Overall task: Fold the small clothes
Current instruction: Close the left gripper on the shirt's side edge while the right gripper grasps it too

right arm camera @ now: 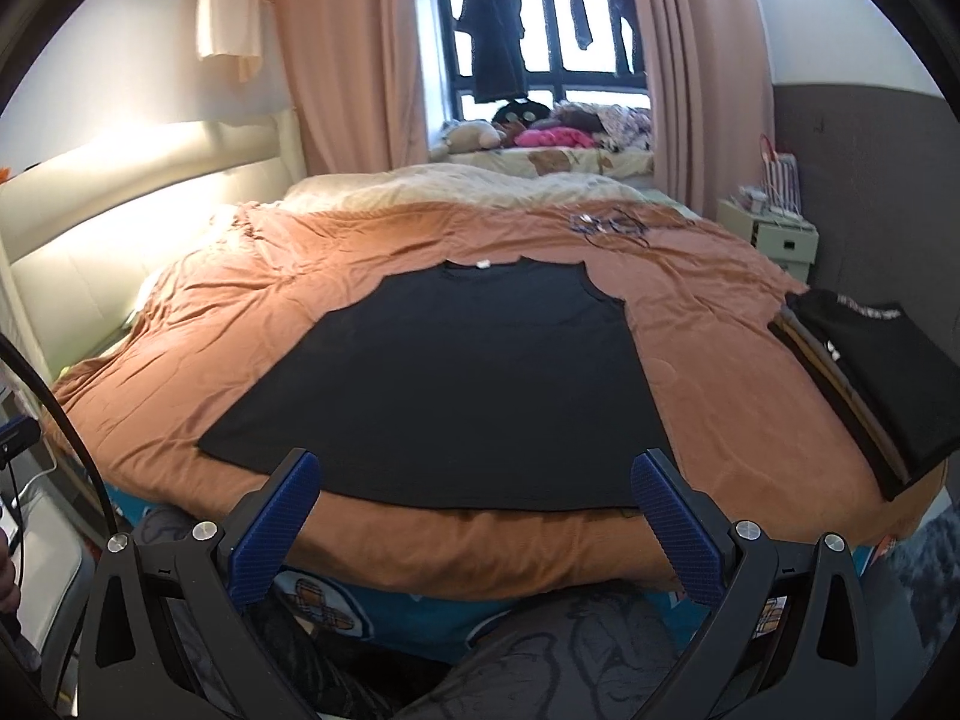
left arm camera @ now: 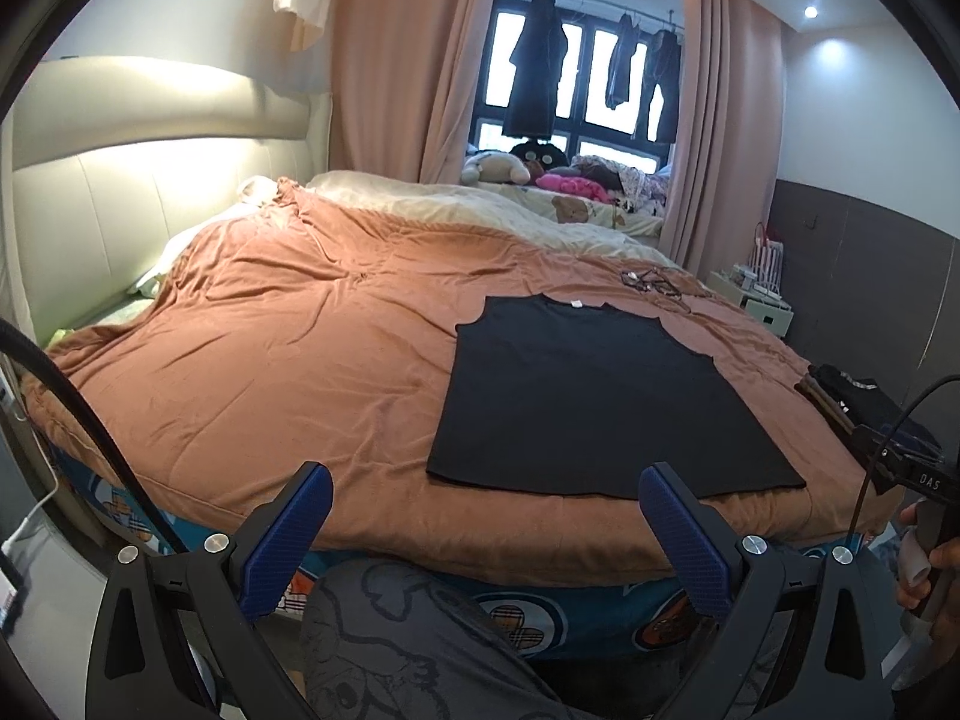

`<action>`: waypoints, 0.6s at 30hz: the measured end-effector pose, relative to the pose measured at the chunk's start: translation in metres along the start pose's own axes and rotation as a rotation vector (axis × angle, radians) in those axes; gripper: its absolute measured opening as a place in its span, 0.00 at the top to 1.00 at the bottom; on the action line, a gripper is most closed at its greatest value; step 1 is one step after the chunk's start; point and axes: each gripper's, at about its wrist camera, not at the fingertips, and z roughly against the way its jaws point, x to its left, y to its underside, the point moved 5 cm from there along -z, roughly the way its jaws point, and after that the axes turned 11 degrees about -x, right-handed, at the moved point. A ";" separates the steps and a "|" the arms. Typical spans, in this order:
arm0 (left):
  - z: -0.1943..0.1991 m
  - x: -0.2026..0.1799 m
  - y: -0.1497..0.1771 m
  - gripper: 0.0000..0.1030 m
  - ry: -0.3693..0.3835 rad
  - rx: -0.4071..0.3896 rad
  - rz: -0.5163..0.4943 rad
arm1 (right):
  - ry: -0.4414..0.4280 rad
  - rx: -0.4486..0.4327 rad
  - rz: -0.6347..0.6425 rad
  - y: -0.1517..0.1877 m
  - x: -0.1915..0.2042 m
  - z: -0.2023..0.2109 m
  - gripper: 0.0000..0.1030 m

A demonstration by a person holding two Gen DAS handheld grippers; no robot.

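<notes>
Flat black sleeveless cotton top (right arm camera: pixel 456 372) on rust-orange bed cover (left arm camera: pixel 270 360), L gripper (left arm camera: pixel 486 516) & R gripper (right arm camera: pixel 477 504) both spread, holding nothing, folded dark clothes stack (right arm camera: pixel 870 378) at right edge

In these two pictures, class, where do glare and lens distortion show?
Left wrist view: window blows out white, ceiling spotlight flares, bed edge bows. Right wrist view: window overexposed again, lit headboard glows, black shirt loses detail.
</notes>
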 end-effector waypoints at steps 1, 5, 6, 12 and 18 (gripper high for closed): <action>-0.006 0.000 0.000 0.00 0.000 0.010 0.000 | 0.010 0.010 -0.007 0.000 -0.004 -0.006 0.00; -0.036 0.004 0.007 0.01 -0.010 0.059 0.027 | 0.047 0.048 -0.028 0.000 -0.016 -0.027 0.00; -0.042 0.006 0.008 0.01 -0.016 0.070 0.032 | 0.055 0.057 -0.036 0.001 -0.019 -0.031 0.00; -0.080 0.018 0.021 0.00 -0.024 0.150 0.051 | 0.097 0.110 -0.070 -0.003 -0.028 -0.052 0.00; -0.116 0.026 0.033 0.01 -0.027 0.212 0.092 | 0.134 0.149 -0.092 -0.004 -0.037 -0.068 0.00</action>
